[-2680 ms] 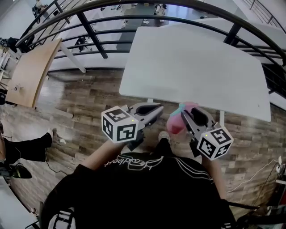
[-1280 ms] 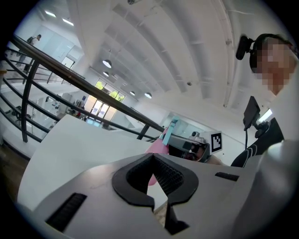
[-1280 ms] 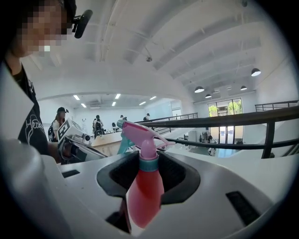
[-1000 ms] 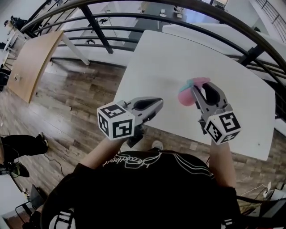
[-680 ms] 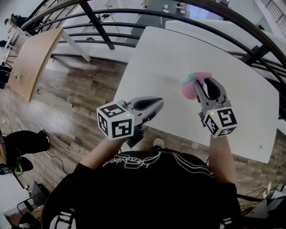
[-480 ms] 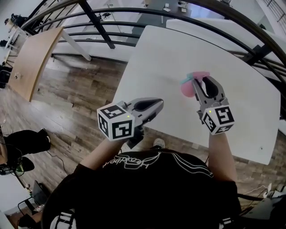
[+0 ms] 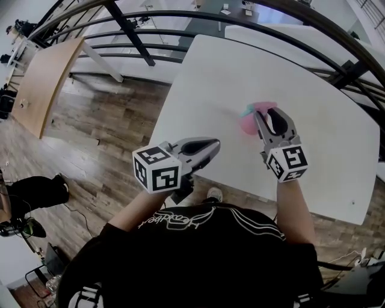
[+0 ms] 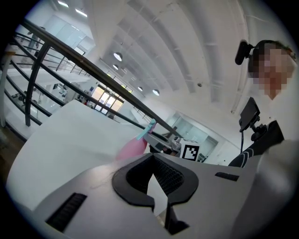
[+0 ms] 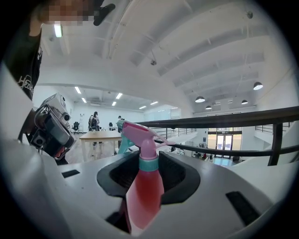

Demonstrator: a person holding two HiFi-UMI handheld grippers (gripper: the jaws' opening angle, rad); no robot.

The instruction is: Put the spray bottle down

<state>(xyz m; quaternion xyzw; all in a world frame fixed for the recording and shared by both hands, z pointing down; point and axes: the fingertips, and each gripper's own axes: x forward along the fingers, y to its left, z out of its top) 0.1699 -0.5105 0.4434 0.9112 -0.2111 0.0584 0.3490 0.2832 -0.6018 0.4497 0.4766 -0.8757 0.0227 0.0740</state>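
Note:
A pink spray bottle (image 7: 245,123) with a teal collar and trigger is gripped by my right gripper (image 7: 263,114) over the near middle of the white table (image 7: 289,72). In the right gripper view the bottle (image 9: 142,191) stands up between the jaws of the right gripper (image 9: 144,158), nozzle pointing right. Whether its base touches the table is hidden. My left gripper (image 7: 212,144) hangs shut and empty at the table's near left edge. From the left gripper (image 8: 152,156) view, the bottle (image 8: 131,150) shows tilted just past the jaws.
A black metal railing (image 7: 180,15) curves round the far side of the table. A wooden table (image 7: 42,84) stands at the left over the plank floor (image 7: 102,132). Someone's dark-trousered leg (image 7: 30,189) lies at the left edge.
My right gripper has carried the bottle from above the floor in front of the table to over the tabletop, then drifted slightly left and lower. The left gripper has barely moved.

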